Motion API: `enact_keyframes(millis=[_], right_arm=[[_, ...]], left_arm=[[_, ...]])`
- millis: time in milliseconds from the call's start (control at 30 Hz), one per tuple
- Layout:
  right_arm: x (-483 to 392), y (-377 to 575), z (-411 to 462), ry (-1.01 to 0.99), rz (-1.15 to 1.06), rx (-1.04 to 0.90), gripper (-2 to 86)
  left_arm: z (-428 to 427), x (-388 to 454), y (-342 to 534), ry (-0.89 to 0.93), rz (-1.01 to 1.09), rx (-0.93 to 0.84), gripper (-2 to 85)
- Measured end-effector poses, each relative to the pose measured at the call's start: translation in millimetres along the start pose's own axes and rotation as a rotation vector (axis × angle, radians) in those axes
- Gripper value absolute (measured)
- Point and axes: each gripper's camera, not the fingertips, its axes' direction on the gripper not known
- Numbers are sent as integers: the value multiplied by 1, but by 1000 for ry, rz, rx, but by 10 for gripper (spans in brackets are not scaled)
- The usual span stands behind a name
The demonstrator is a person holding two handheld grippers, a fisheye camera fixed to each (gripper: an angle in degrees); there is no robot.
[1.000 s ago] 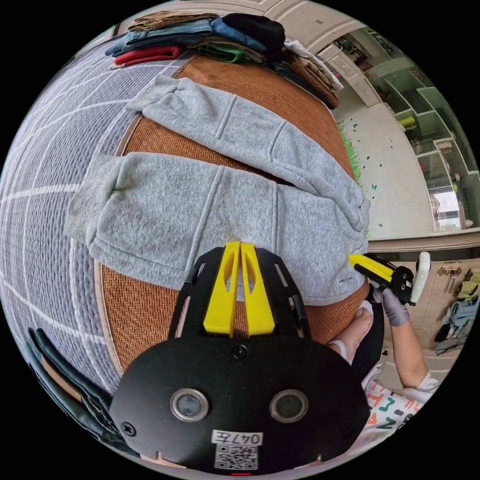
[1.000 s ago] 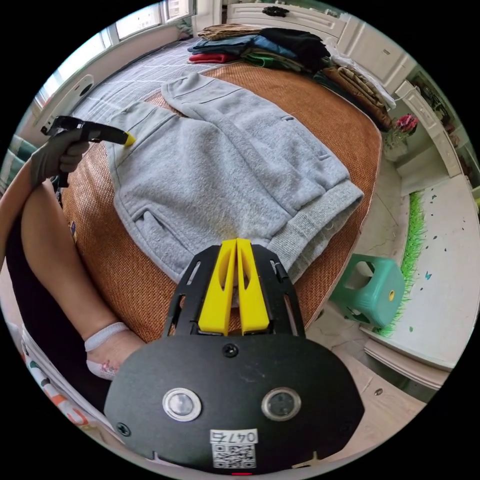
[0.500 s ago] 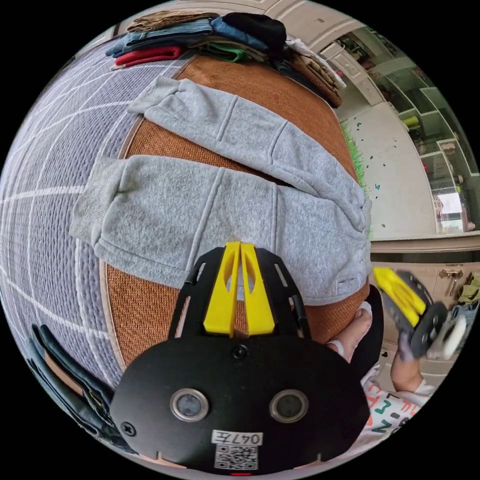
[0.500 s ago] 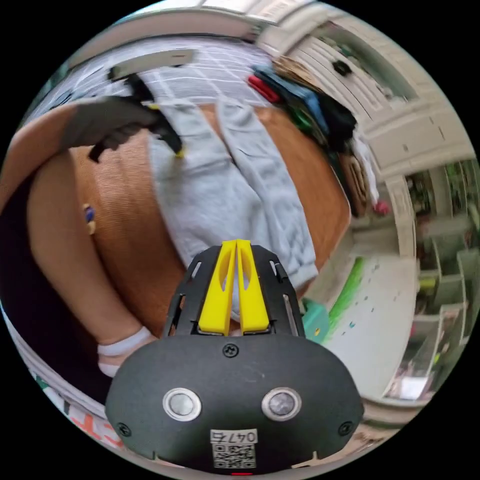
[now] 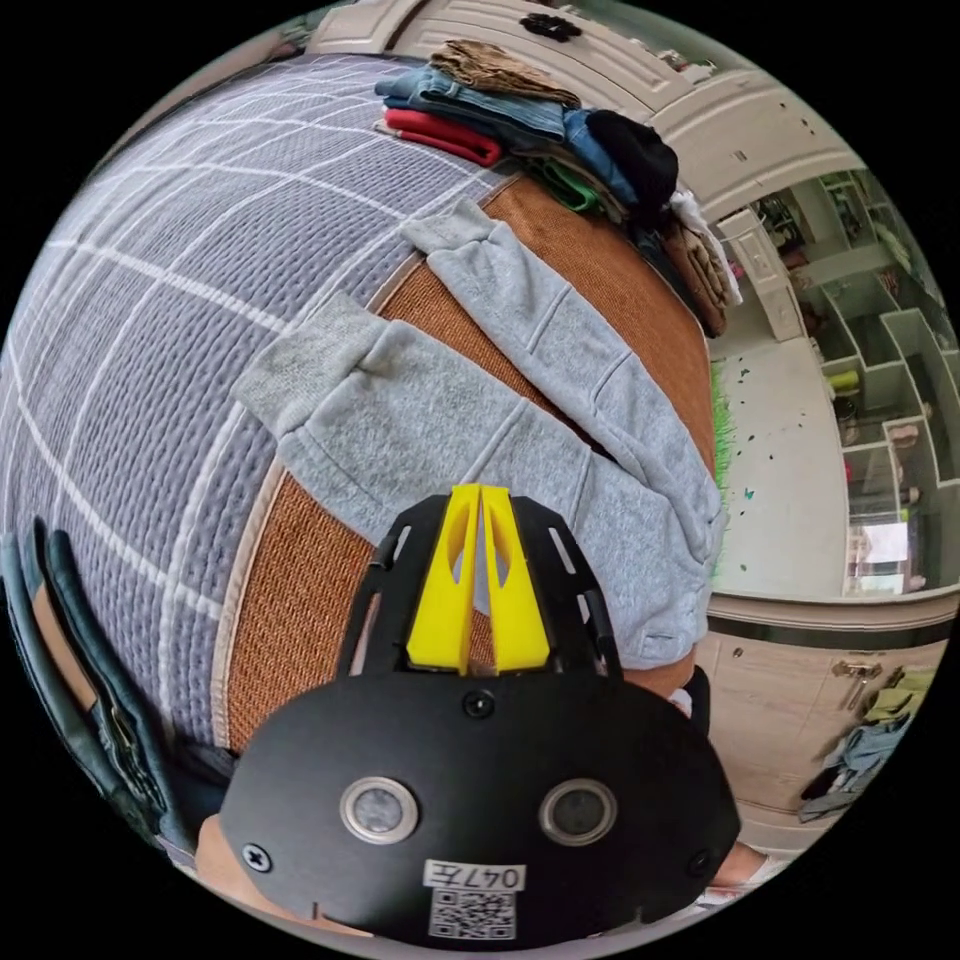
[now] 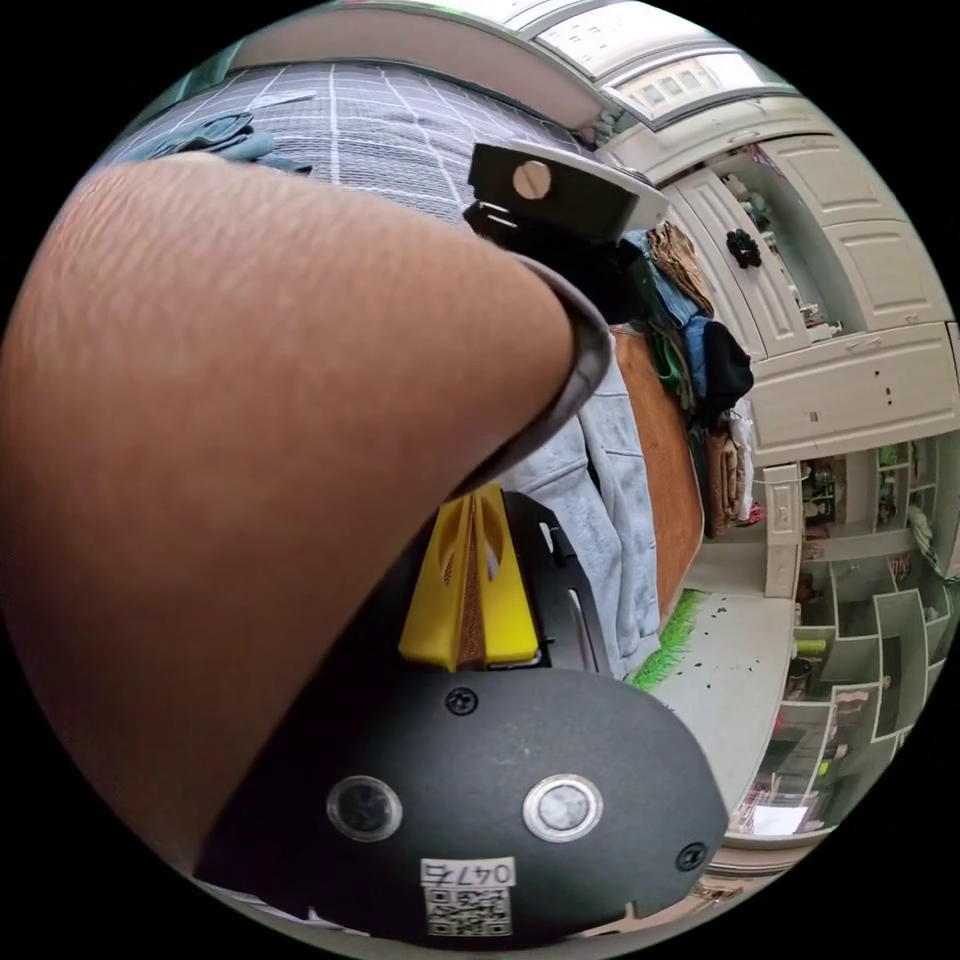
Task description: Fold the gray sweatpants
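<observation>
Sweatpants point(image 5: 480, 440), one gray pair, two legs spread apart in a V, ribbed cuffs reaching the quilt point(image 5: 150, 300), waist toward the mat's near edge. Lying flat on one woven orange mat point(image 5: 290, 600). One left gripper point(image 5: 480, 500) poised above the nearer leg, yellow jaws pressed together, pinching nothing. One right gripper point(image 6: 478, 505), jaws closed, partly behind a forearm point(image 6: 250, 450). One stack of folded clothes point(image 5: 520, 120) beyond.
</observation>
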Motion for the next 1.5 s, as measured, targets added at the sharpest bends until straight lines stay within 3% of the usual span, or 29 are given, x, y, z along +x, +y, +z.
enact_keyframes(millis=[333, 800, 967, 1067, 1133, 1300, 1500], right_arm=[[-4, 4, -14, -3, 12, 33, -9], [15, 12, -24, -40, -34, 7, -6], [44, 34, -36, 98, 12, 62, -9], [96, 89, -40, 62, 92, 148, 1], [143, 156, -28, -104, 130, 182, 19], [198, 267, 11, -226, 3, 58, 76], [246, 311, 35, -238, -119, 9, 87]], left_arm=[[0, -66, 32, 191, -105, 108, -10], [1, -113, 64, 222, -194, 186, -8], [-23, -104, 68, 155, -137, 207, 16], [-62, -112, 75, 26, -138, 250, 130], [-63, -132, 76, 55, -191, 198, 157], [-21, -155, 78, 159, -377, 107, 150], [-14, -116, 62, -31, -307, 64, 113]])
